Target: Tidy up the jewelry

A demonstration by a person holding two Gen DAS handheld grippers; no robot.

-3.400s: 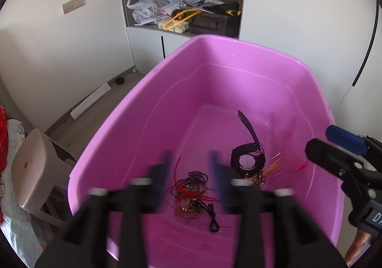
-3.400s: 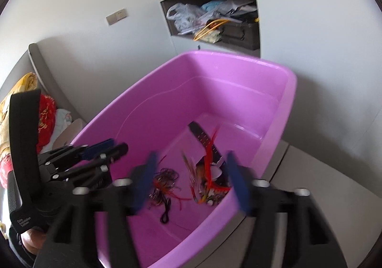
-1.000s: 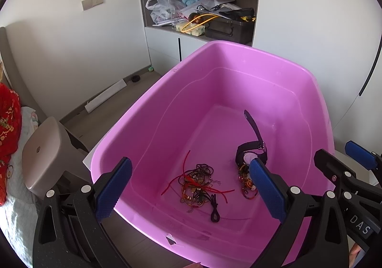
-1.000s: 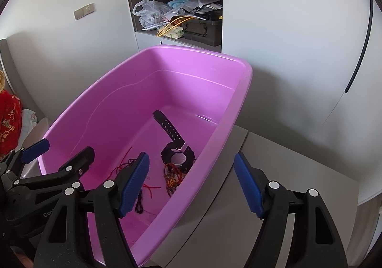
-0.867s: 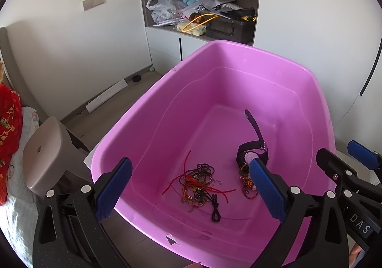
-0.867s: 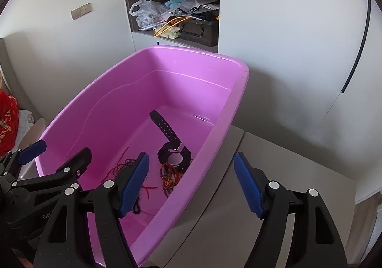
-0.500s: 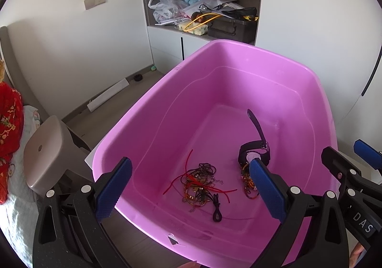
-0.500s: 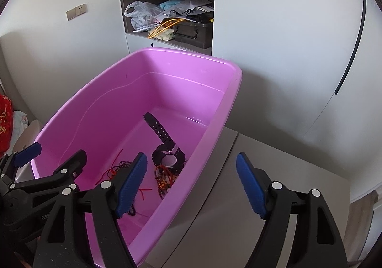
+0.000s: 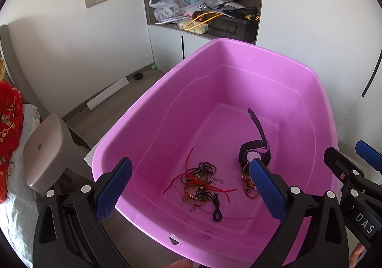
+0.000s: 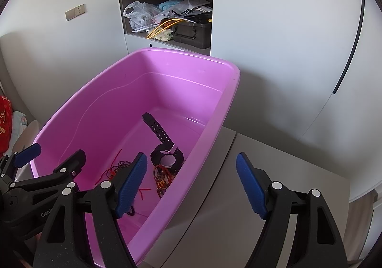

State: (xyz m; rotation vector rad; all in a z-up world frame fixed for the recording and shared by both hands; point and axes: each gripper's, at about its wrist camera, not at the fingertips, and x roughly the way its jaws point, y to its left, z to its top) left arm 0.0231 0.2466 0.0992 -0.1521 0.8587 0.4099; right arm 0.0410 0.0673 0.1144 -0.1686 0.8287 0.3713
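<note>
A pink plastic tub [image 9: 157,98] [image 10: 222,122] stands on a grey surface. On its floor lie a tangle of red and black cords and bracelets [image 9: 200,184] [image 10: 117,170], a black wristwatch [image 9: 255,151] [image 10: 164,151] with its strap stretched out, and a small orange beaded piece [image 9: 248,184] [image 10: 162,179] beside the watch. My left gripper [image 9: 191,189] is open and empty above the tub's near rim. My right gripper [image 10: 191,184] is open and empty above the tub's right rim; it also shows at the right of the left wrist view [image 9: 353,167].
A grey tabletop [image 10: 262,196] lies right of the tub. A beige stool [image 9: 45,151] and red fabric [image 9: 9,129] are at the left. A wall niche [image 9: 205,15] holds bags, a yellow cable and a dark case. White cabinet walls stand behind.
Both grippers have drawn back and up from inside the tub and opened wide. In the last second the right gripper has drifted a little rightward over the rim. The jewelry lies still.
</note>
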